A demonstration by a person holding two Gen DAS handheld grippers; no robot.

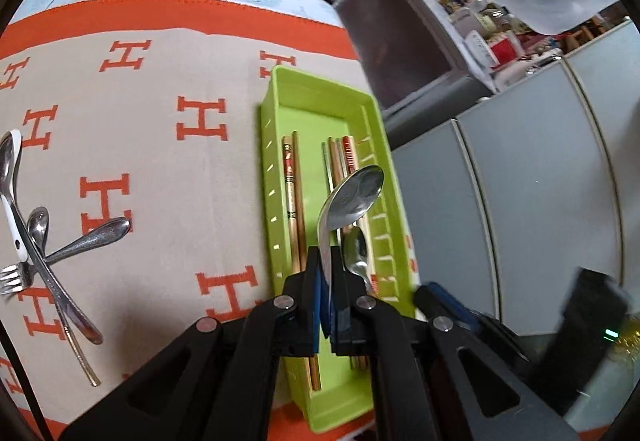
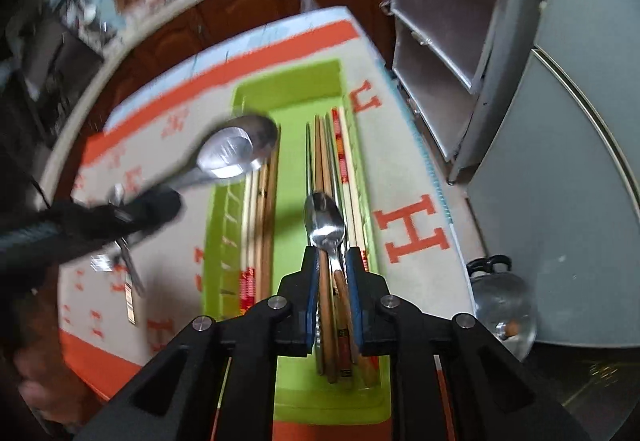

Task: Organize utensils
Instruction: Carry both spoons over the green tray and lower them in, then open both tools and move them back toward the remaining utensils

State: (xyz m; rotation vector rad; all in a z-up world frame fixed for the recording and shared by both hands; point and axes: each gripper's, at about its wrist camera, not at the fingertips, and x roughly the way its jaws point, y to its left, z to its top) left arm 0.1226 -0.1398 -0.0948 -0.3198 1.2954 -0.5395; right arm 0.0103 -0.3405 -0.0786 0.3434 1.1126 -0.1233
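Note:
My left gripper (image 1: 329,257) is shut on the handle of a large steel spoon (image 1: 352,197), held bowl-up over the green plastic tray (image 1: 280,89). The same spoon (image 2: 236,149) and left gripper show blurred at the left of the right wrist view. My right gripper (image 2: 333,255) hovers over the tray (image 2: 288,77) with its jaws a small way apart; a small spoon (image 2: 325,219) lies in the tray between them, and I cannot tell whether the pads touch it. Several chopsticks (image 1: 291,193) lie lengthwise in the tray.
A pile of loose spoons, a fork and a white-handled utensil (image 1: 36,241) lies at the left on the beige cloth with orange H marks (image 1: 202,119). A grey shelf unit (image 2: 440,53) and a fridge stand to the right of the table. A steel kettle (image 2: 502,297) sits on the floor.

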